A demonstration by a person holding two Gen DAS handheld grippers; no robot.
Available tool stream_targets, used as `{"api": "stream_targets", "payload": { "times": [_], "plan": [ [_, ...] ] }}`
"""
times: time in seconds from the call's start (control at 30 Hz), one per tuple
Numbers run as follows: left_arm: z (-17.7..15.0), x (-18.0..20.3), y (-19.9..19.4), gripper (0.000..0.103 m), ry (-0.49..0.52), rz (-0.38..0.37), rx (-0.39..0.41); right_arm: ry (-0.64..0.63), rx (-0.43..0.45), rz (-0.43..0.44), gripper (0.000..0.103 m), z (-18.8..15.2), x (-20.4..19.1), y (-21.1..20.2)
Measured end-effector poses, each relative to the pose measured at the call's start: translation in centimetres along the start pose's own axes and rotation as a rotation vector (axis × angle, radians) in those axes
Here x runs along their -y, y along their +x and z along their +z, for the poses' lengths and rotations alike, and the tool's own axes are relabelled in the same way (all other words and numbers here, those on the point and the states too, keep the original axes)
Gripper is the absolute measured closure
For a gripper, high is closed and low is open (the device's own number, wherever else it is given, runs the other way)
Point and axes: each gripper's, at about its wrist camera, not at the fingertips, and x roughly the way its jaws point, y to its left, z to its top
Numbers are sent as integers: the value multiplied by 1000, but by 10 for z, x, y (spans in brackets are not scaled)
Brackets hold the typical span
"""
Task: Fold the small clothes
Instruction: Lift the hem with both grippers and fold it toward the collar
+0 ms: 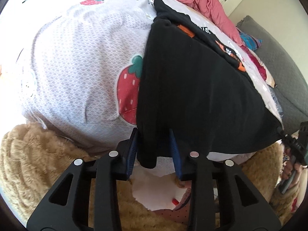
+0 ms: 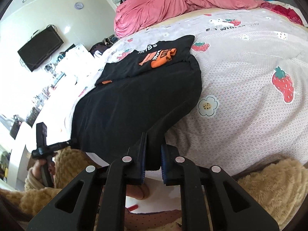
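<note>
A small black garment [image 1: 194,88] with an orange print [image 2: 157,57] lies stretched over the strawberry-print bedsheet [image 1: 80,73]. My left gripper [image 1: 154,148] is shut on its near left corner, cloth bunched between the blue pads. My right gripper [image 2: 153,157] is shut on the other near corner, cloth hanging between its fingers. The right gripper [image 1: 292,142] also shows at the right edge of the left wrist view, and the left gripper [image 2: 55,146] shows at the left of the right wrist view. The garment [image 2: 134,100] is held taut along the near bed edge.
A pink duvet [image 2: 173,5] is heaped at the far side of the bed. A tan fluffy sleeve [image 1: 38,163] fills the near foreground. A grey blanket [image 1: 279,61] lies at the right. A wall TV [image 2: 40,48] and a cluttered desk stand at the left.
</note>
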Motion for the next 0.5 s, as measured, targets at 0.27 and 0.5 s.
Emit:
{"api": "stream_targets", "payload": {
  "times": [0.27, 0.5],
  "plan": [
    [13, 15, -24, 101, 21, -73, 54, 3, 80, 6, 94, 11, -2, -17],
    [36, 21, -58, 101, 31, -147, 139, -5, 118, 4, 94, 21, 0, -24]
  ]
}}
